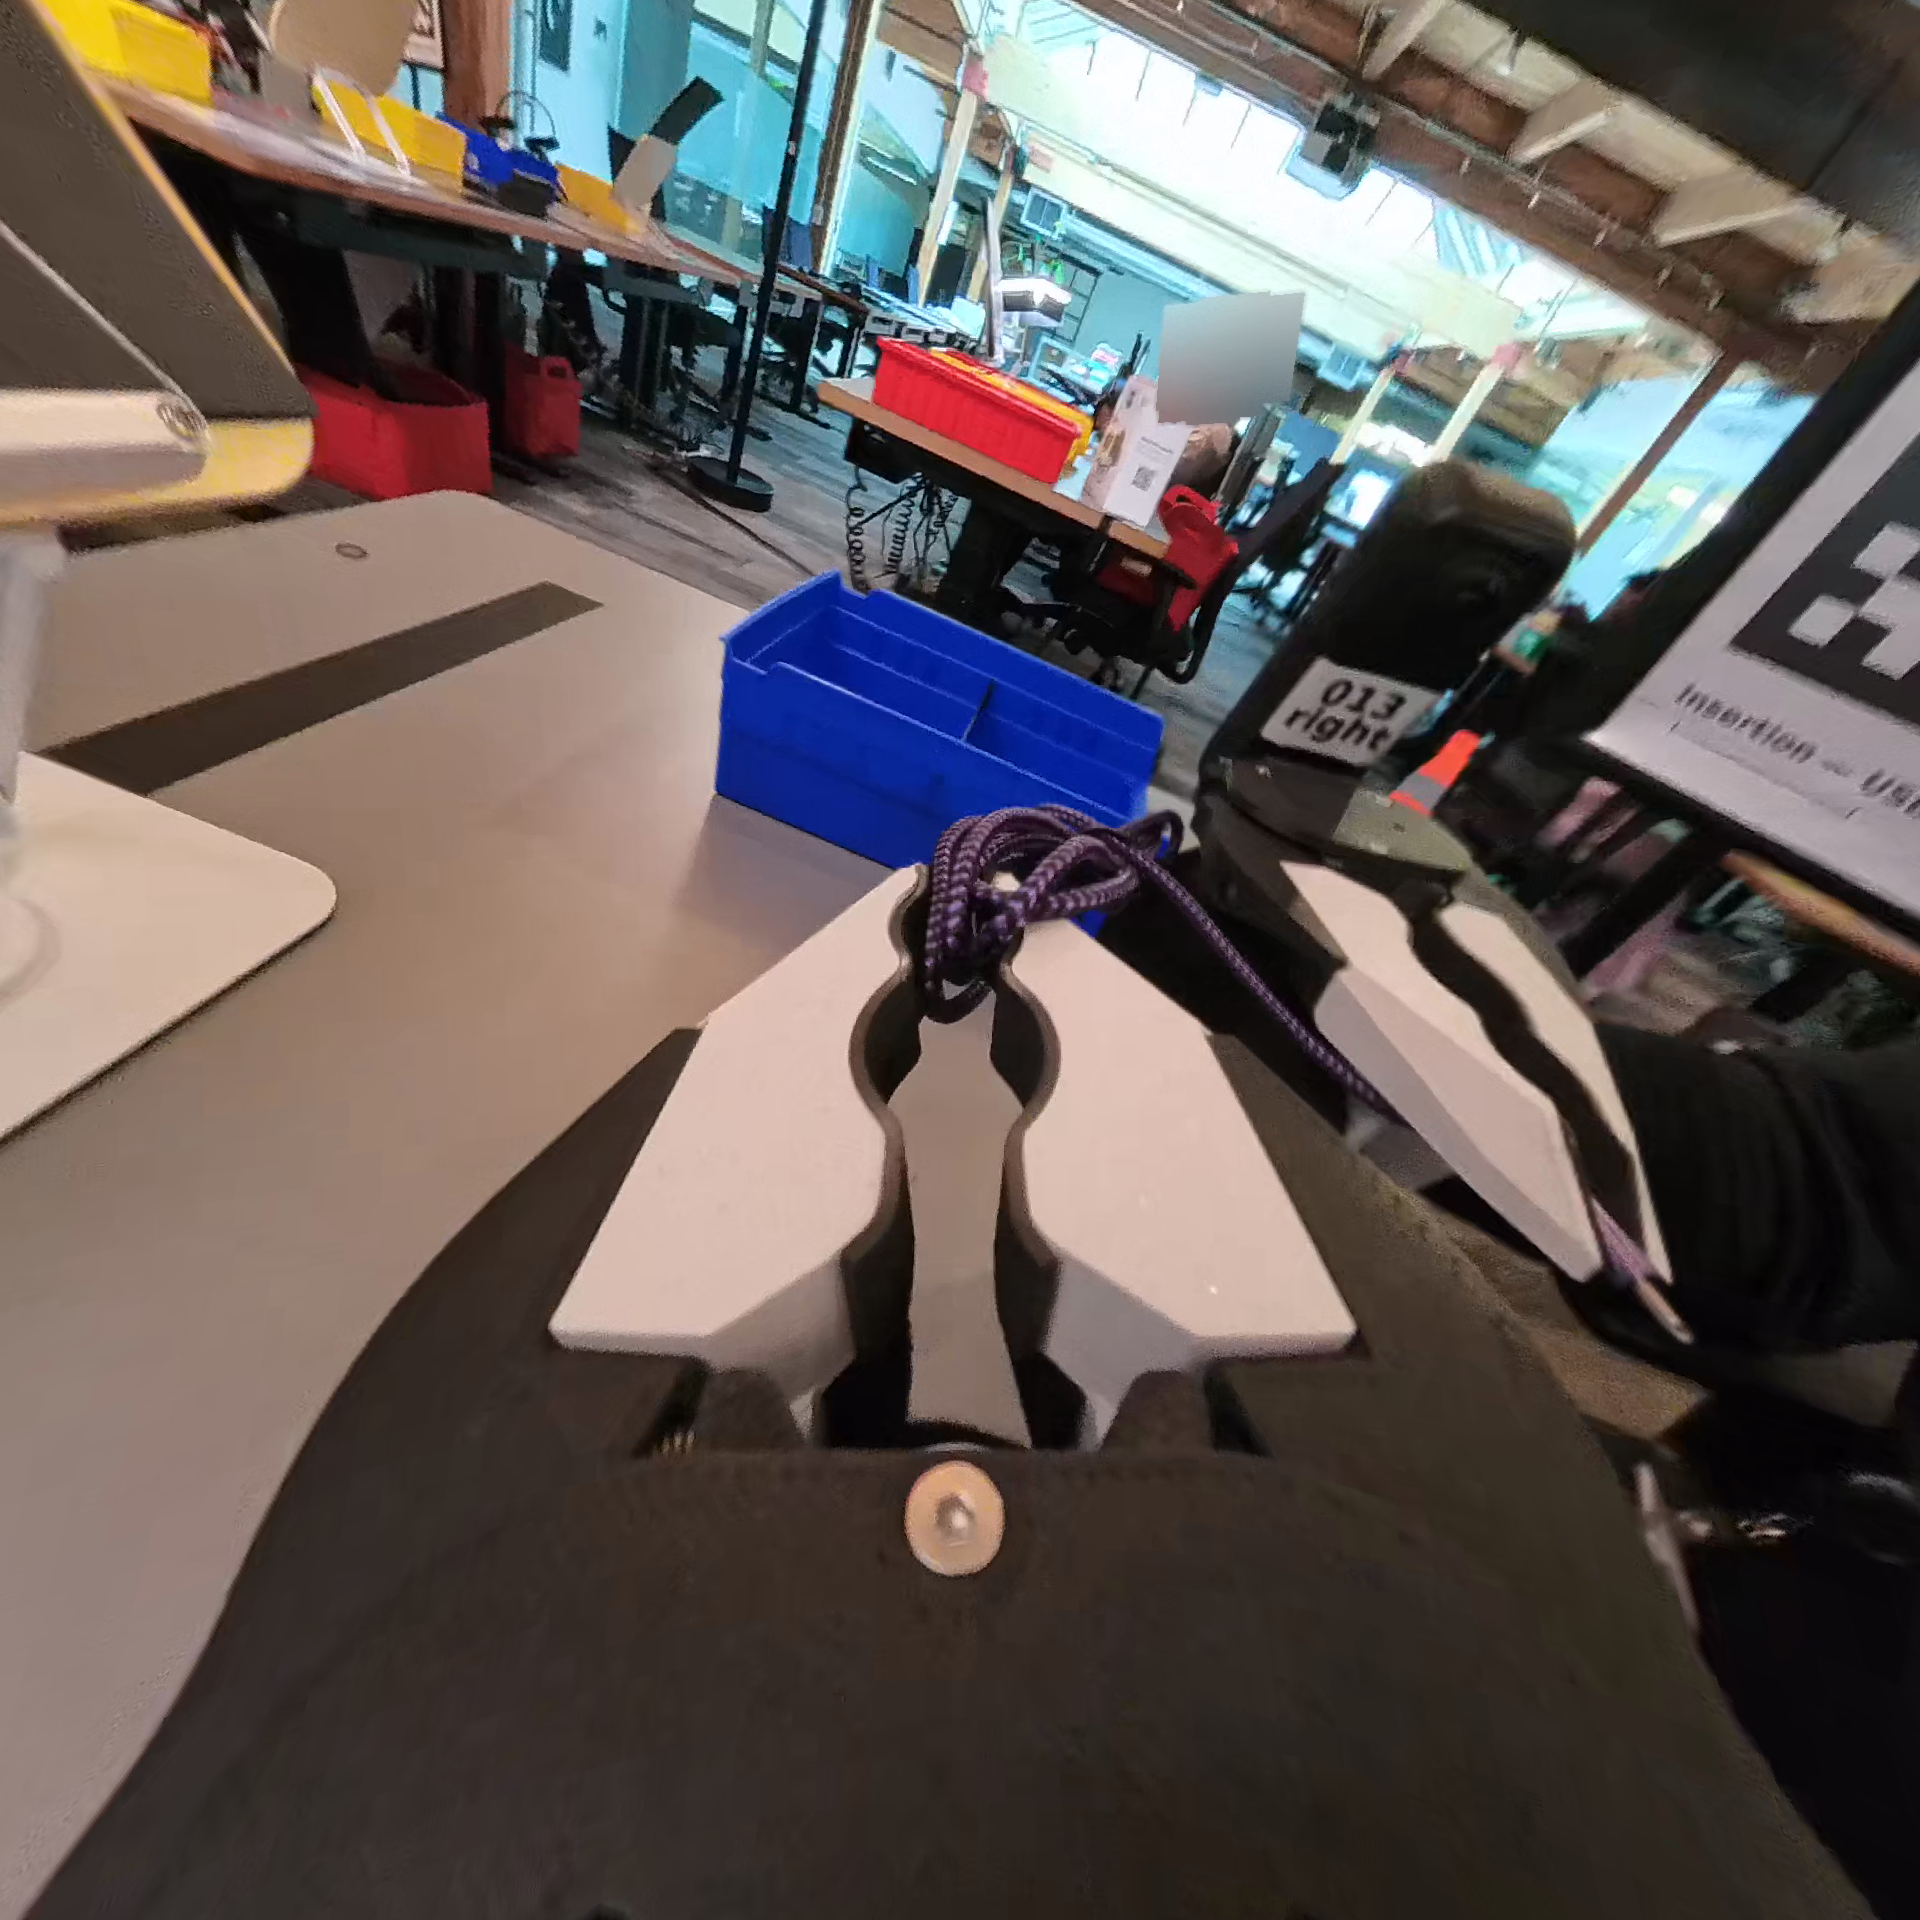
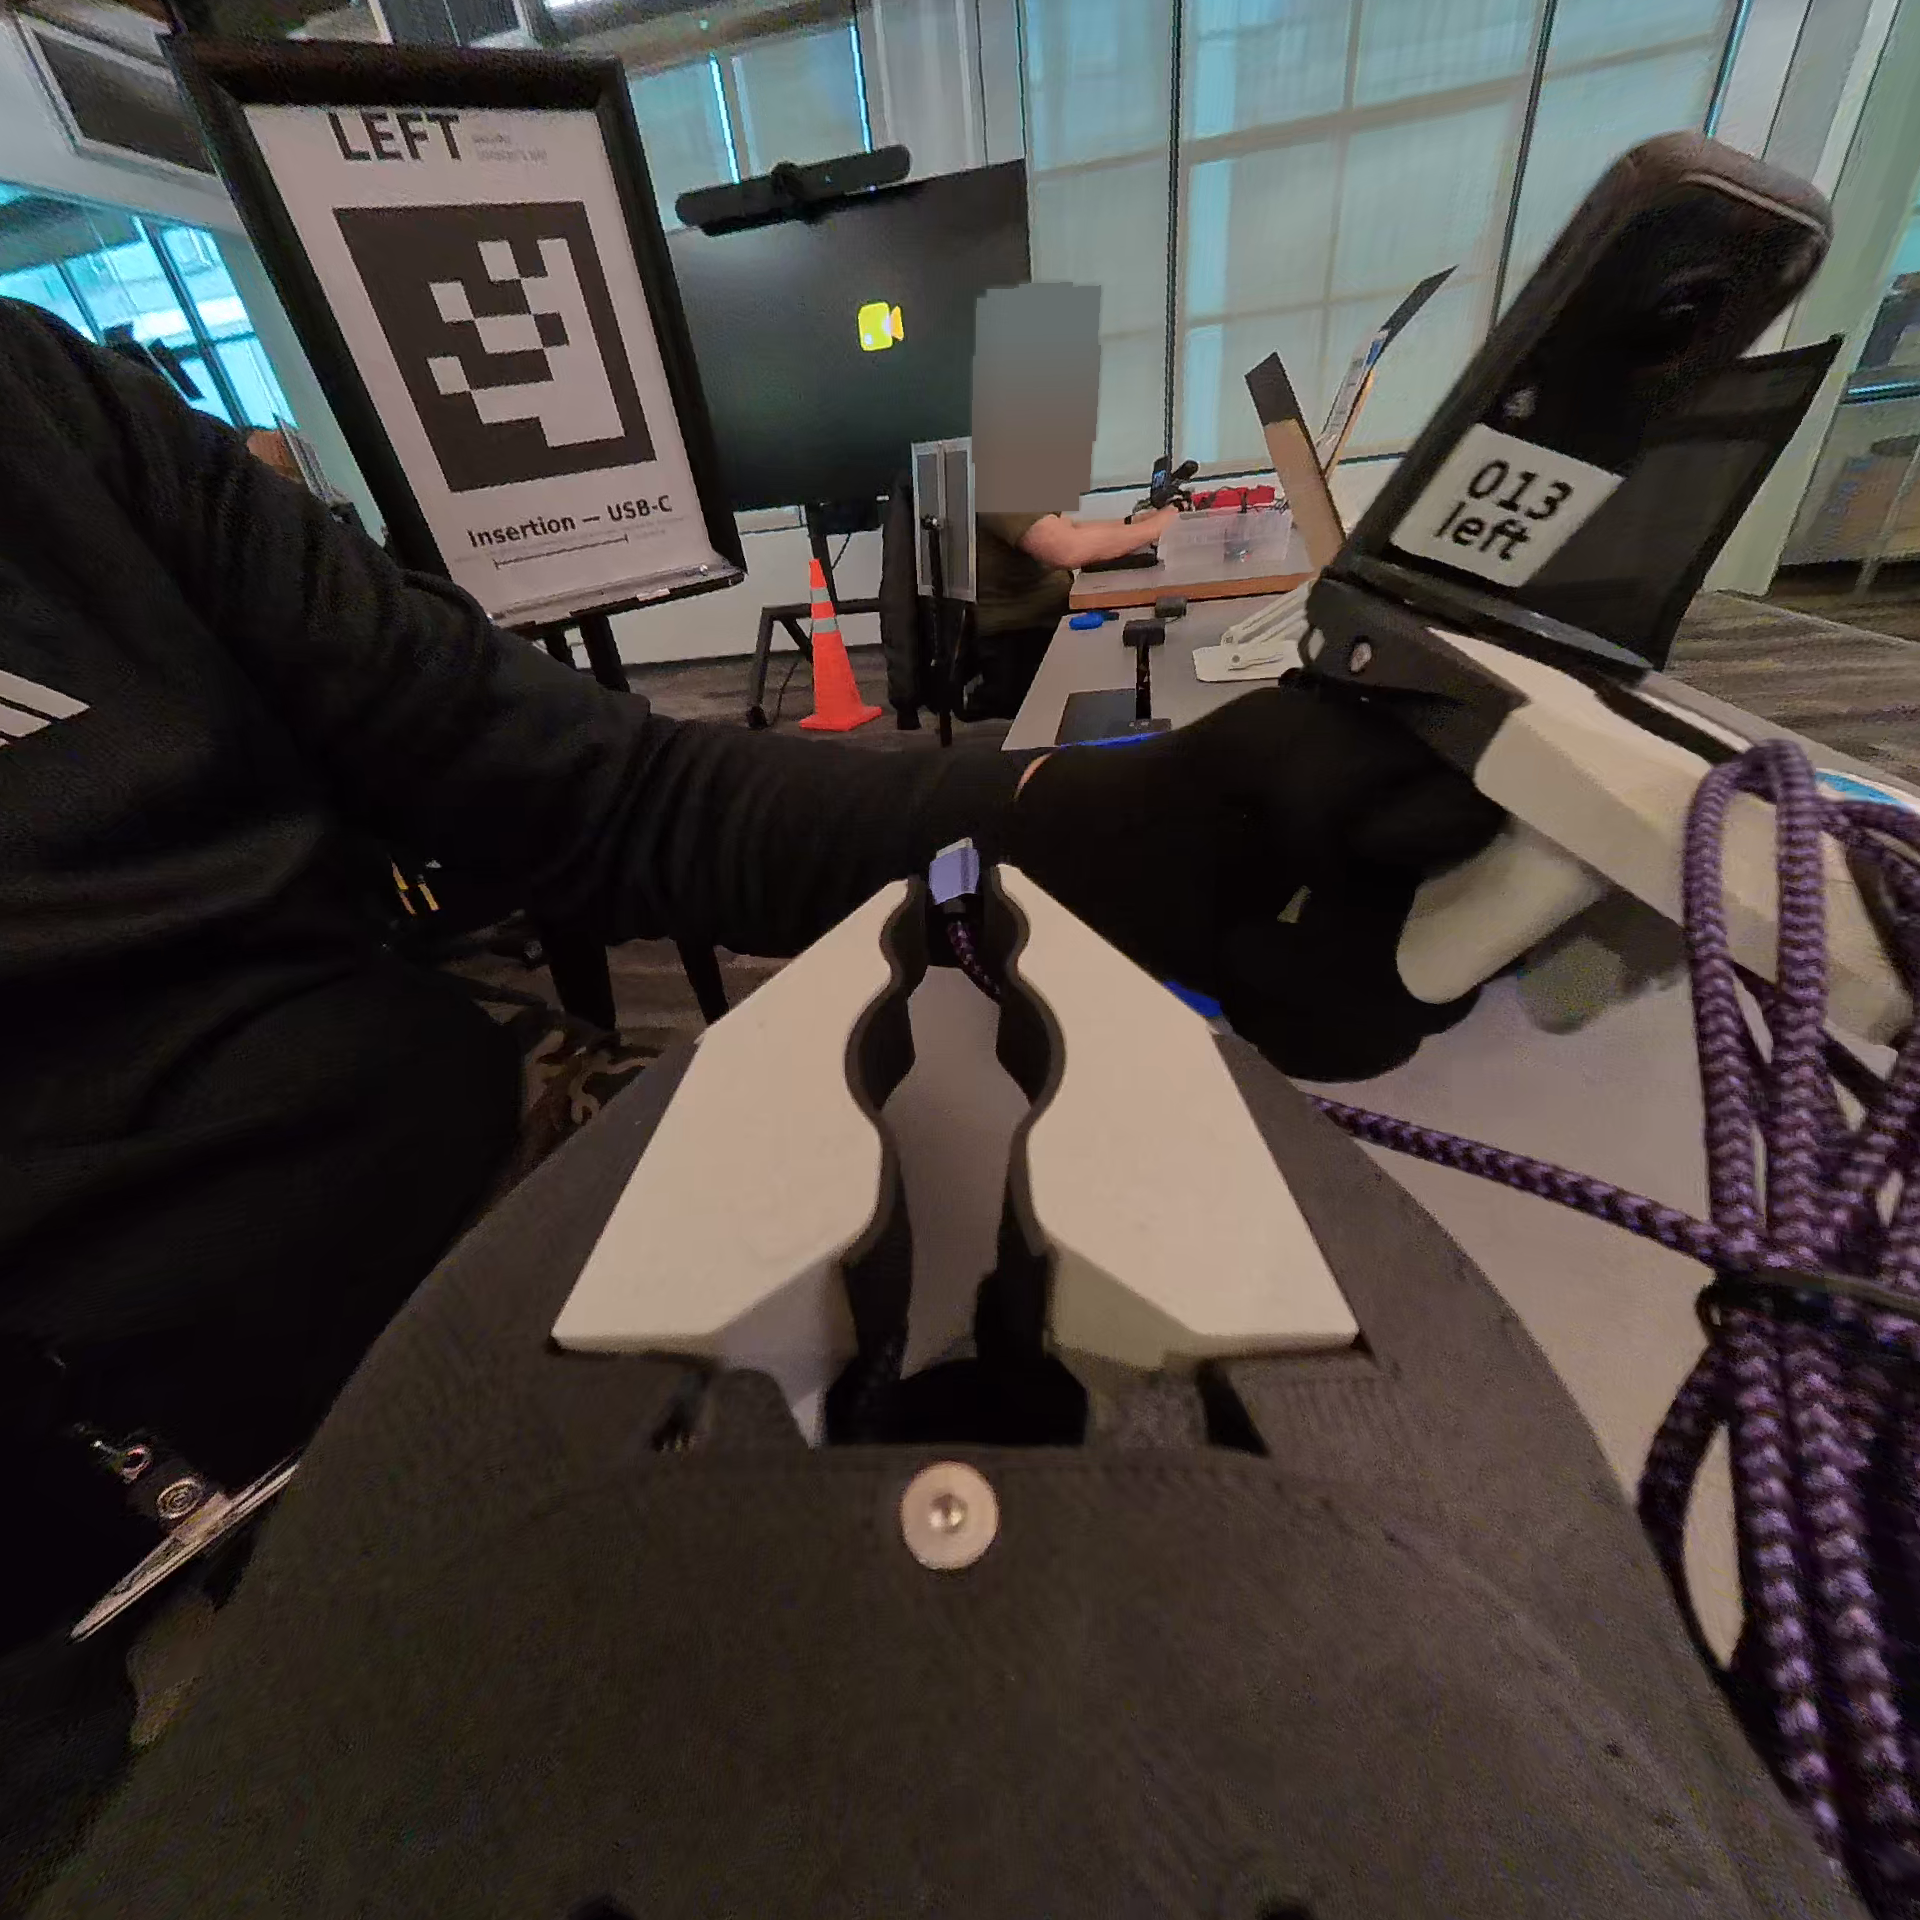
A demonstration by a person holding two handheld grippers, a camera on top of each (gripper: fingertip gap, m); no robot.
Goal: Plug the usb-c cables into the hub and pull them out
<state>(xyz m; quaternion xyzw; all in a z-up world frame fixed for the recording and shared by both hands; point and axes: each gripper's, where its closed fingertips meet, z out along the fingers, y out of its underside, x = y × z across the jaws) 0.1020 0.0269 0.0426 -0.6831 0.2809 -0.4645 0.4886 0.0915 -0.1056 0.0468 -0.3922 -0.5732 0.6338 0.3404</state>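
Beside the blue plastic bin (image 1: pixel 935 717), near the grey table's (image 1: pixel 436 831) edge, a braided purple cable (image 1: pixel 1023 883) is clamped by the left gripper (image 1: pixel 961 935); its plug (image 2: pixel 954 878) is pinched by the right gripper (image 2: pixel 956 914).

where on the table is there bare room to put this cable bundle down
Bare grey table lies between the white stand base, the dark strip and the blue bin. It is crowded near the right gripper.
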